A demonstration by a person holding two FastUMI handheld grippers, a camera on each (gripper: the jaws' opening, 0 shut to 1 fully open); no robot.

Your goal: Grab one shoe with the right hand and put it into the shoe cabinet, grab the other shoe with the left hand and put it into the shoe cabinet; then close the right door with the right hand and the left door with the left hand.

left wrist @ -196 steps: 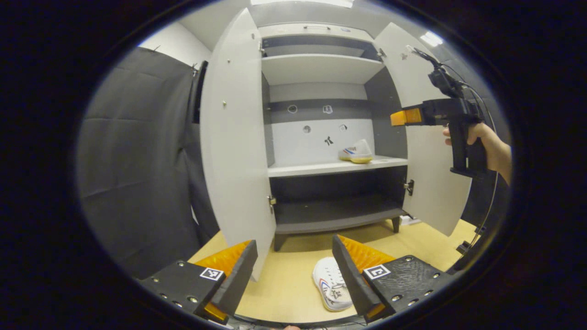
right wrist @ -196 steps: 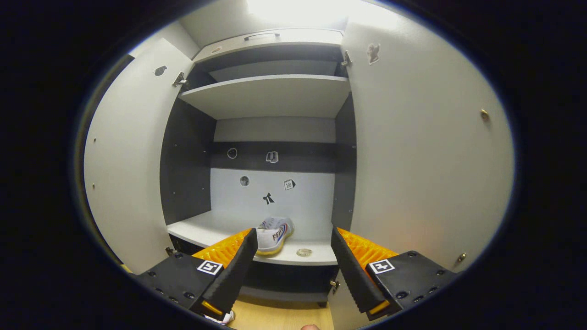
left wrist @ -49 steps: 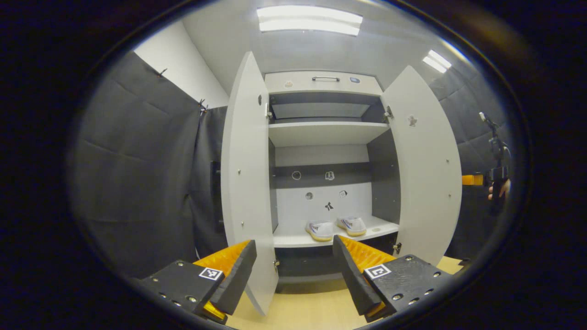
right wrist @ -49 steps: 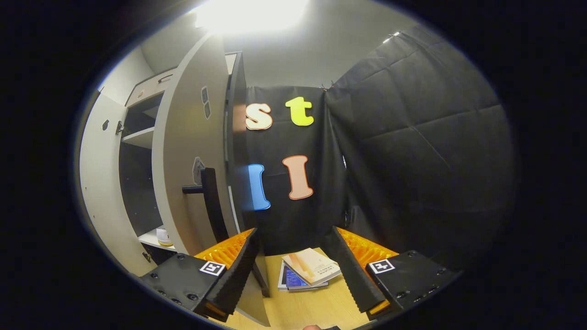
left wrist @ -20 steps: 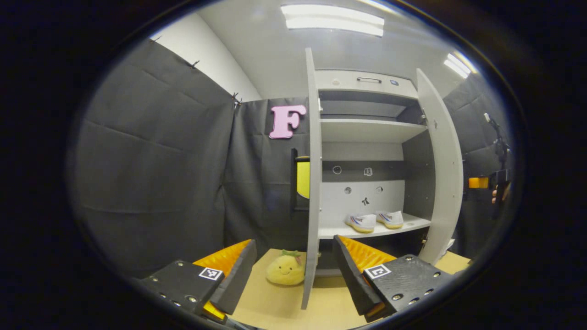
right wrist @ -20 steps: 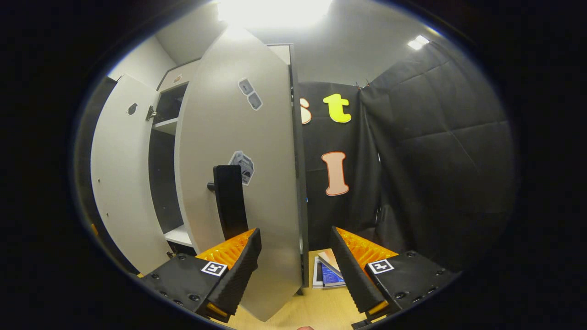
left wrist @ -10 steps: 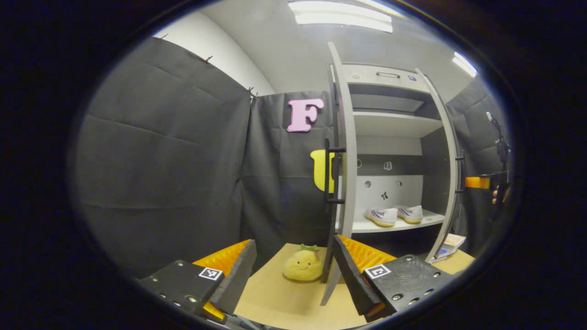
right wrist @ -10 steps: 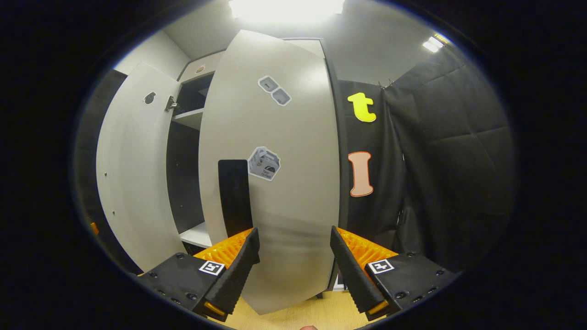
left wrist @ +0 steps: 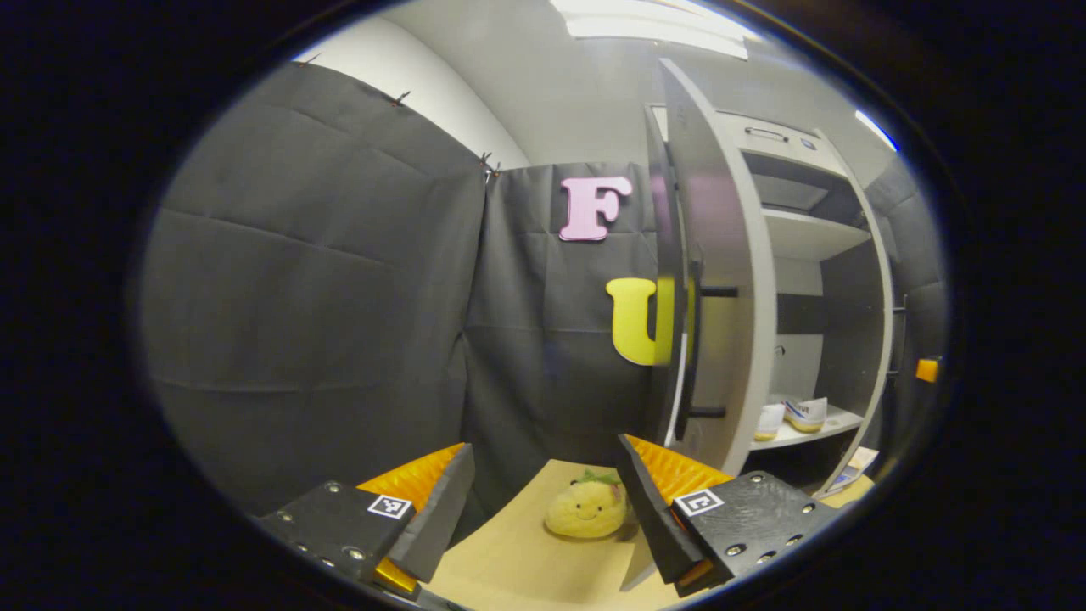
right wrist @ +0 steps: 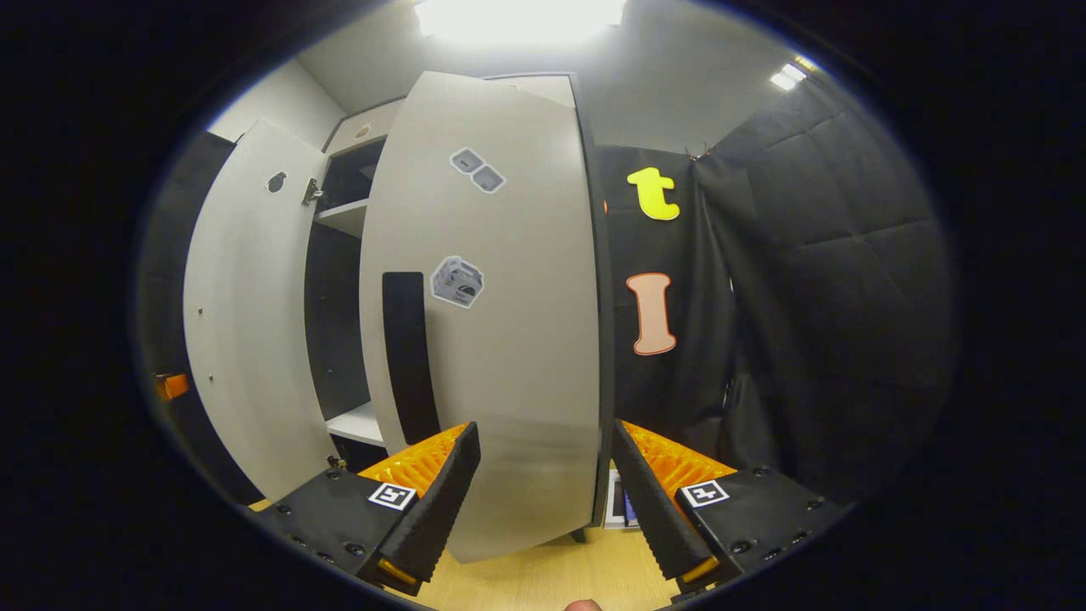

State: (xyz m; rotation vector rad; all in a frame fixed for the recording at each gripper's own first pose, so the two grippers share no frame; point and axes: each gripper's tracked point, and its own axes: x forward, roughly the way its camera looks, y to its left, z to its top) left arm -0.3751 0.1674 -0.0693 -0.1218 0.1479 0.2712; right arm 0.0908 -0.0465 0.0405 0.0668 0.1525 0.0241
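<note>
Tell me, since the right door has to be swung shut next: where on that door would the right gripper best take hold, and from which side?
Probably the long dark vertical handle on the right door, near its free edge. It stands upright, proud of the outer face, so the open right gripper could come from the front with one finger on either side, or simply push the panel.

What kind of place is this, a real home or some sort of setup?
Most likely a staged recording booth, not a home: black cloth walls hang around a white shoe cabinet with its doors open, two shoes on a shelf, and a plush toy on the floor.
</note>
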